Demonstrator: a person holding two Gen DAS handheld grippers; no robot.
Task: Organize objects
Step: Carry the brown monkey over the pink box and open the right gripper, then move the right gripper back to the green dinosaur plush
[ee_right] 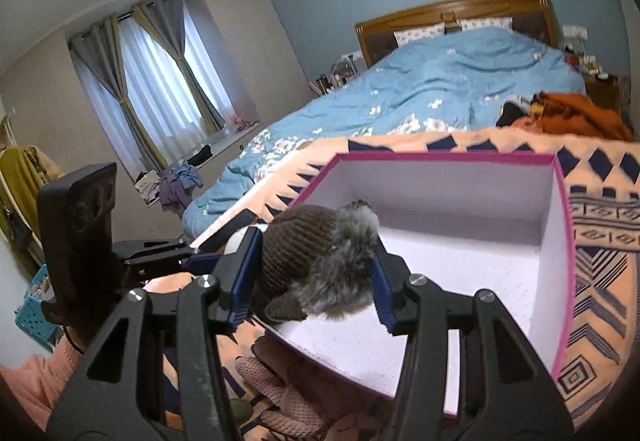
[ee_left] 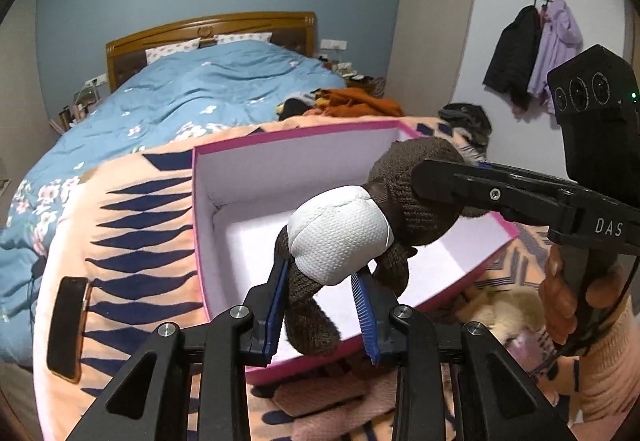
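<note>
Both claws clamped on brown knitted glove w/ white palm patch & grey fur cuff, left claw at fingers, right claw at cuff, over pink-rimmed white cardboard box; risk: uneven release leaves glove snagged on near box wall.

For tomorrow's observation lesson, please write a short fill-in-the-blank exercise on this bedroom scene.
1. Both tools grip a brown knitted hat above an open ____ with a pink rim.
2. The hat's lining is ____.
3. A dark phone lies on the patterned ____.
4. The wall above the headboard carries ____ framed pictures.

Missing words: box; white; blanket; three
</note>
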